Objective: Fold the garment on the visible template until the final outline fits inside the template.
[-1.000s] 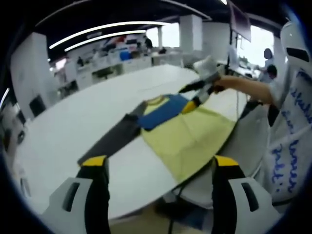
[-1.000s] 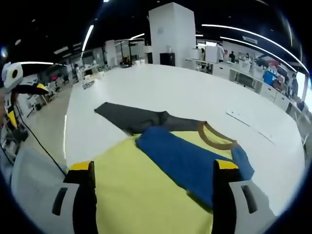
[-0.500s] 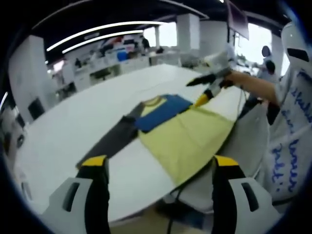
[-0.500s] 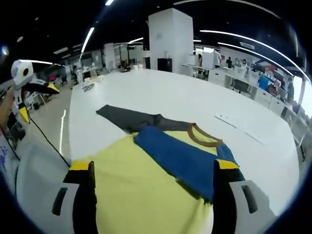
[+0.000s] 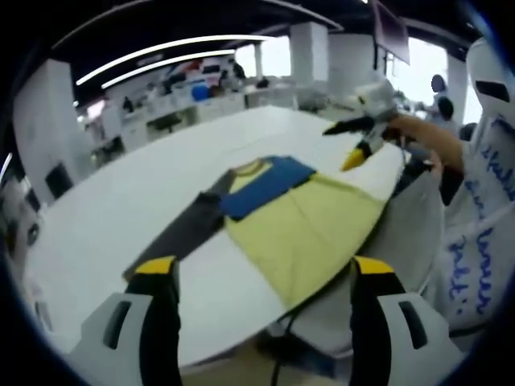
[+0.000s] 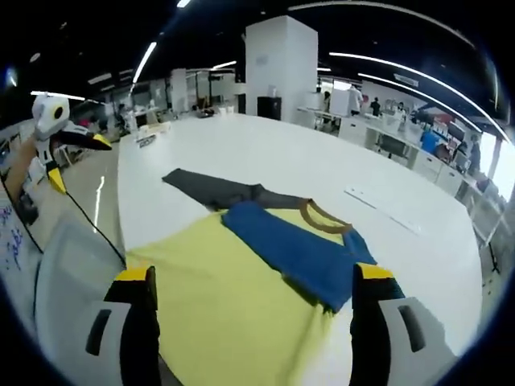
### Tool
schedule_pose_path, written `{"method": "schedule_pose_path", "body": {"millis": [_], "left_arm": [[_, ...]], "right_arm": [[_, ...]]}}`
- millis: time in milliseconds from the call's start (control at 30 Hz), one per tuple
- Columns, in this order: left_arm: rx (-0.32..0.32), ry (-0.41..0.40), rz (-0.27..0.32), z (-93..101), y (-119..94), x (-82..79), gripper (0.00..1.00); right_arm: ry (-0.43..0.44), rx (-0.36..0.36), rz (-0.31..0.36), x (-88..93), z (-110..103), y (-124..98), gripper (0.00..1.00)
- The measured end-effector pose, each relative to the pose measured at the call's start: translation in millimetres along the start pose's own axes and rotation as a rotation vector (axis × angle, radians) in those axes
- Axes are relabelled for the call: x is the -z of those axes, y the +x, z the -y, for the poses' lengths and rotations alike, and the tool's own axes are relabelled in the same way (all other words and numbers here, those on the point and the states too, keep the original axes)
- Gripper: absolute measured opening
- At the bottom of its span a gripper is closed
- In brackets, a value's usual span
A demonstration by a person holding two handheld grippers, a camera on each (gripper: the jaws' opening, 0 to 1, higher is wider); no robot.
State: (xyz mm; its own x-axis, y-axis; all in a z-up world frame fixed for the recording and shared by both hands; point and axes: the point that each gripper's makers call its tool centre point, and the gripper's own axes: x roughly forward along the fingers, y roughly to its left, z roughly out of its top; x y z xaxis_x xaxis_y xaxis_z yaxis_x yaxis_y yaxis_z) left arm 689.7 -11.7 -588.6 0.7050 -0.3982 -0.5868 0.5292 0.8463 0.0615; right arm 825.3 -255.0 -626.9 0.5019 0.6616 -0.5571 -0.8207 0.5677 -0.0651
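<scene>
The shirt (image 5: 298,221) lies flat on the white tabletop (image 5: 161,177), near its edge, with the yellow body reaching to that edge. One blue sleeve (image 6: 302,253) is folded across the chest below the tan collar (image 6: 324,218). The dark grey sleeve (image 5: 181,233) stretches straight out to the side on the bare tabletop.

In the left gripper view, the left gripper (image 5: 261,277) is held off the tabletop edge, short of the shirt, jaws spread with nothing between them. Beyond the shirt, the right gripper (image 5: 358,141) hangs above the tabletop's far side, held by a hand (image 5: 414,133); its jaws stand apart and hold nothing.

In the right gripper view, the right gripper (image 6: 253,285) looks down over the yellow body, jaws spread and free of the cloth. The left gripper (image 6: 68,149) shows at the far left, off the tabletop.
</scene>
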Motion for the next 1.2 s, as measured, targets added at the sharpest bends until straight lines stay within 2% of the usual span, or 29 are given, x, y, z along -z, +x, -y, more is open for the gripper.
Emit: {"method": "schedule_pose_path", "body": {"millis": [300, 433, 633, 900, 1200], "left_arm": [[-0.007, 0.014, -0.003, 1.1, 0, -1.9, 0.83], [-0.008, 0.012, 0.002, 3.1, 2, -2.5, 0.83], [-0.006, 0.01, -0.004, 6.8, 4, -1.1, 0.84], [-0.027, 0.024, -0.005, 5.6, 2, -3.2, 0.84], [-0.023, 0.049, -0.014, 8.2, 5, -5.7, 0.84]], "right_arm": [[-0.038, 0.034, -0.026, 6.6, -2, -23, 1.0], [-0.018, 0.031, -0.008, 7.1, -5, -30, 1.0], [-0.01, 0.023, -0.015, 17.7, -11, -34, 1.0], [0.009, 0.039, 0.008, 22.5, -20, -55, 1.0], [0.009, 0.061, 0.0, 30.7, -24, -72, 1.0]]}}
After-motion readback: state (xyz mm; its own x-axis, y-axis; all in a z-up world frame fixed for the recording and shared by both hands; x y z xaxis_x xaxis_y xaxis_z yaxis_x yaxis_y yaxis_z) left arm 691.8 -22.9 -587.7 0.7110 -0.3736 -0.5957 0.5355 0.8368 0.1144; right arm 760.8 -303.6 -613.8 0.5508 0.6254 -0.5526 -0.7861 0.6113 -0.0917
